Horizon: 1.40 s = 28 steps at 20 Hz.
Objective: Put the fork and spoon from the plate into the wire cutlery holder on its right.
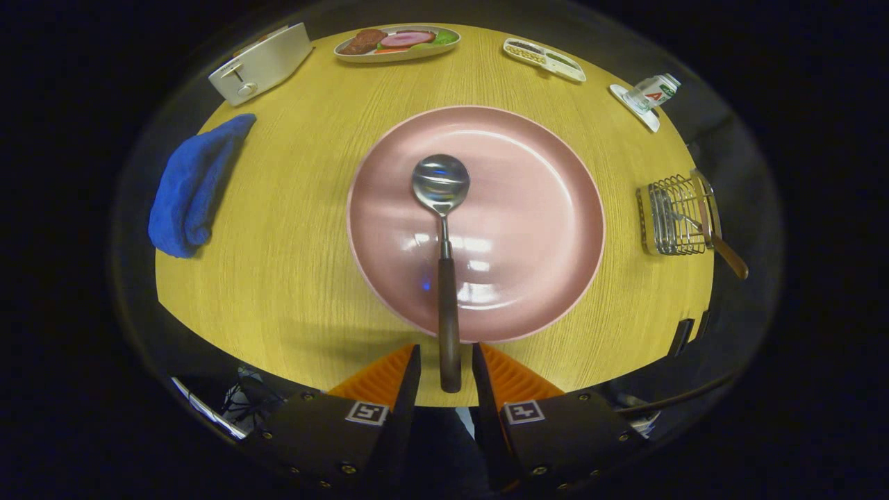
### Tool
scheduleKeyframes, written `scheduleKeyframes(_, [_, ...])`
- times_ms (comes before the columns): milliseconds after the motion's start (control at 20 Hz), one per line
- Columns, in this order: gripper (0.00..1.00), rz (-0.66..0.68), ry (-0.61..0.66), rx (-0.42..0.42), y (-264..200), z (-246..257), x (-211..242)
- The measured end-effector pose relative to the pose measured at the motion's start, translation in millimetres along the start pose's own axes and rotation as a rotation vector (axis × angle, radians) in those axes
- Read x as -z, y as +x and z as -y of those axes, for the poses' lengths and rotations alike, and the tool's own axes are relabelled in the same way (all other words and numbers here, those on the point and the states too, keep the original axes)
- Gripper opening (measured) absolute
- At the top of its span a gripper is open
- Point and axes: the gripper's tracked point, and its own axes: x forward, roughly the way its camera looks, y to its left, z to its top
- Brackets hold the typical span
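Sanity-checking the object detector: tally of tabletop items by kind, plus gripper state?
Cutlery: 2, spoon on the pink plate, fork in the wire cutlery holder
Dishes/trays: 4
Cutlery holder: 1
Toaster: 1
Blue cloth: 1
Carton: 1
Total: 10
Gripper: fingers either side of the spoon handle, not touching.

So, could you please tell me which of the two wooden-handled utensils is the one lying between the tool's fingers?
It is the spoon, lying on the pink plate, its handle between the open tool fingers. The fork stands in the wire cutlery holder.
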Motion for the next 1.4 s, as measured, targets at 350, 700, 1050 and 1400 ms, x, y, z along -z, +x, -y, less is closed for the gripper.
scheduleKeyframes(350, [0.09, -0.021, 0.002, -0.042, -3.8, 1.1, 0.2])
scheduleKeyframes(700, [0.02, -0.003, -0.029, -0.039, -20.0, -4.7, -4.5])
scheduleKeyframes(1050, [0.02, 0.059, -0.014, 0.010, -63.8, 6.9, -22.1])
scheduleKeyframes(1400, [0.02, 0.099, 0.056, 0.058, -97.8, 47.7, -35.6])
